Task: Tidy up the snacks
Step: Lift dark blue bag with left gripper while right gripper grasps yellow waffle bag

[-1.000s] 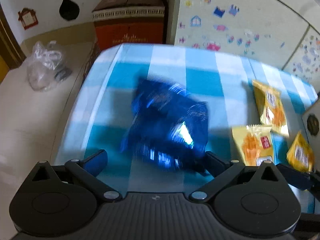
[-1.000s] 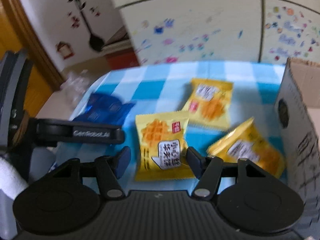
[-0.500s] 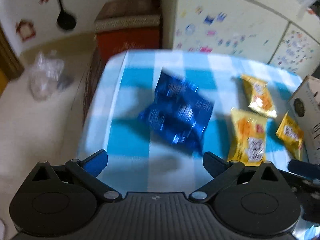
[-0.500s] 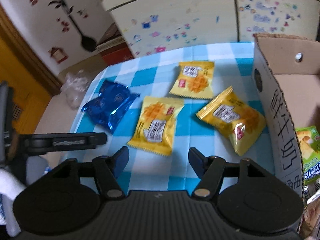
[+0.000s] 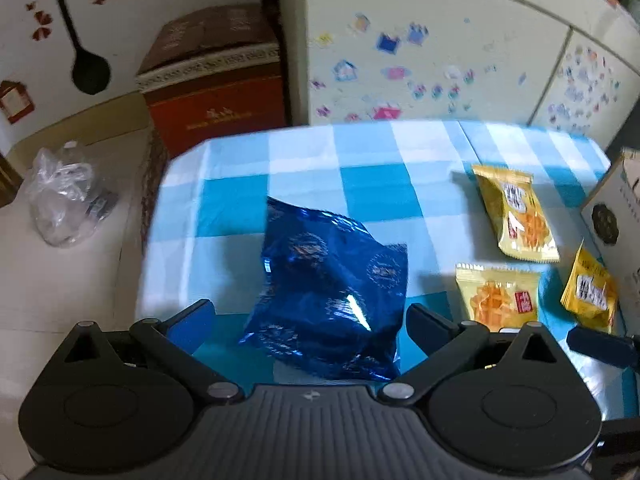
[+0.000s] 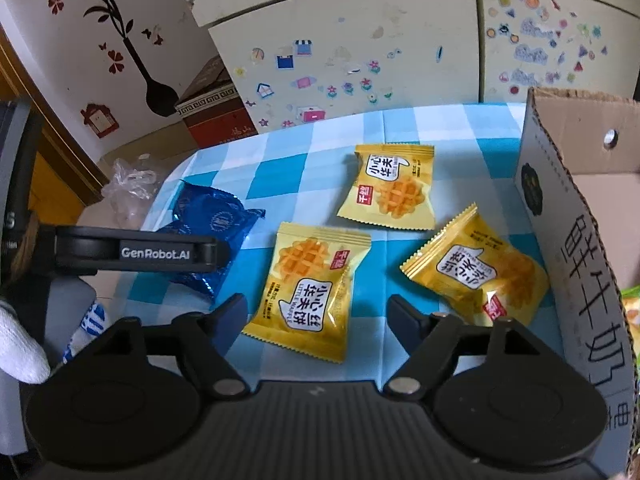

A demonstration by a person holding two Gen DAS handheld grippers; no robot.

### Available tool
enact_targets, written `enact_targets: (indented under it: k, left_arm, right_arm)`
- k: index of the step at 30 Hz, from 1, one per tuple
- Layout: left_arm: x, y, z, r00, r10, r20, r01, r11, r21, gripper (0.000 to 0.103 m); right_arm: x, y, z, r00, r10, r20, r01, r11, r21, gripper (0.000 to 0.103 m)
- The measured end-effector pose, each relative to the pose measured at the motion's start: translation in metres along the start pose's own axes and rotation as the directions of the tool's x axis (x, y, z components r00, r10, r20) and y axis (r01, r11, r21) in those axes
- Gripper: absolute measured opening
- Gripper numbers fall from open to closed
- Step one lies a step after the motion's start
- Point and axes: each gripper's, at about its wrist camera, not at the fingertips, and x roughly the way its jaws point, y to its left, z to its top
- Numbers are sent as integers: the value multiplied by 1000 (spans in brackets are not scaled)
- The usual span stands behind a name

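A blue foil snack bag (image 5: 332,296) lies on the blue-and-white checked tablecloth (image 5: 372,152). My left gripper (image 5: 308,320) is open, with the bag's near end between its fingers. The bag also shows in the right wrist view (image 6: 212,224). Three yellow waffle packets lie to the right: one far (image 6: 390,188), one near the middle (image 6: 310,292), one by the box (image 6: 476,268). My right gripper (image 6: 316,316) is open over the near end of the middle packet. An open cardboard box (image 6: 568,216) stands at the right.
A green snack pack (image 6: 630,304) lies inside the box. The table's left edge drops to a floor with a clear plastic bag (image 5: 60,196). A red-brown carton (image 5: 216,80) and a stickered cabinet (image 5: 420,52) stand behind the table.
Both grippers pulled back from the table and then came close again. The blue bag and the yellow packets lie where they were. Both grippers stayed open.
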Motion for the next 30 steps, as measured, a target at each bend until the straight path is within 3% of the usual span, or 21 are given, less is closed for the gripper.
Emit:
enact_targets:
  k: [2,8,17,26,28,30]
  left_arm:
    - [10,-4,-1,999,20,-28,-19,999,29,103]
    - [19,5,3,999,-40,-22,39,998,-39,103]
    - [16,5,-3,999,-41,17,41,999,-30,103]
    - [16,4,1,999,-29,-16,28,998,-61,103]
    - [15,3,0,999,-27,-20,26,998,-61,103]
    - [13,1,-1,1000,-25,-13,24,998,-54,99]
  right_arm:
    - [5,-1,-1,1000,-1,-4,1,1000,10,82]
    - [13,2,-1,999,-33,5,33,999,-7,85]
    - [24,14,-2,996,-84,31,87,993,-82,90]
    - [30,19,-2,991,-124,60,129,986,-105,90]
    - [31,20,-1,989,-134,64,141,983,-121,85]
    - [30,21,0,988,-137,72,145,980,-136,70]
